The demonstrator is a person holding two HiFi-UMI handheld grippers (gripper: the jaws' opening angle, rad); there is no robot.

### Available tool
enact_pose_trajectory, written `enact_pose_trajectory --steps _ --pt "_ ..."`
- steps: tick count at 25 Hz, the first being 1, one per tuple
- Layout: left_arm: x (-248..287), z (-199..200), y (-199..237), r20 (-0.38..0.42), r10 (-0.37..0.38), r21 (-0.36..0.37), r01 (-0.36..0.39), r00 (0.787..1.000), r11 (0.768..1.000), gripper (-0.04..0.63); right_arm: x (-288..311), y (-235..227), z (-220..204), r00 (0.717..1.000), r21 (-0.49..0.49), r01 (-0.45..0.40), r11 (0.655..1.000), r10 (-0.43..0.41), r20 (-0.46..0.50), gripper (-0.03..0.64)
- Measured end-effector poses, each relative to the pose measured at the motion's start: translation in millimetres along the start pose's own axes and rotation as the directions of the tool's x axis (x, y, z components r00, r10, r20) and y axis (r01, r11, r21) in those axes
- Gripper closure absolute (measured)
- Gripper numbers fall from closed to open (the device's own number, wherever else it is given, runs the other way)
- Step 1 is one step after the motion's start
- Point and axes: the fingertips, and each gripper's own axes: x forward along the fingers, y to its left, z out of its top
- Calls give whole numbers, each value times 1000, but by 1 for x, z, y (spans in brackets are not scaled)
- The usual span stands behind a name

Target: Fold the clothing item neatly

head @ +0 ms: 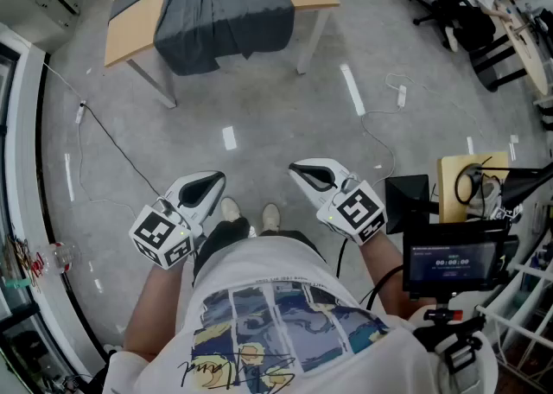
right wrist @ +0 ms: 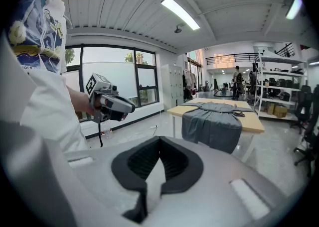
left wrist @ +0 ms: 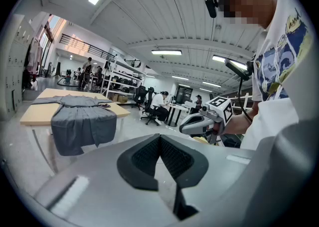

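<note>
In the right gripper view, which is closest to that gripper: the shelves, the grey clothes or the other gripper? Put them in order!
1. Left gripper, close, on the left.
2. Grey clothes, on the table ahead.
3. Shelves, far back, right.

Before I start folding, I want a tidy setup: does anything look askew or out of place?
The grey garment is not fully on the table: its lower part hangs over the front edge. A thin cable trails loose across the floor beside it.
</note>
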Motion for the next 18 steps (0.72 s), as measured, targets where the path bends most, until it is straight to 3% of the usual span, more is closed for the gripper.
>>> enact_pose_trajectory --steps 11,18 --pt "-5 4 3 16 31 -11 -30 999 999 589 -1 3 -4 1000 3 -14 1000 14 -25 615" --pt "-13 -4 56 21 72 -67 -71 997 995 589 52 -13 5 997 -17 -47 999 46 -69 614"
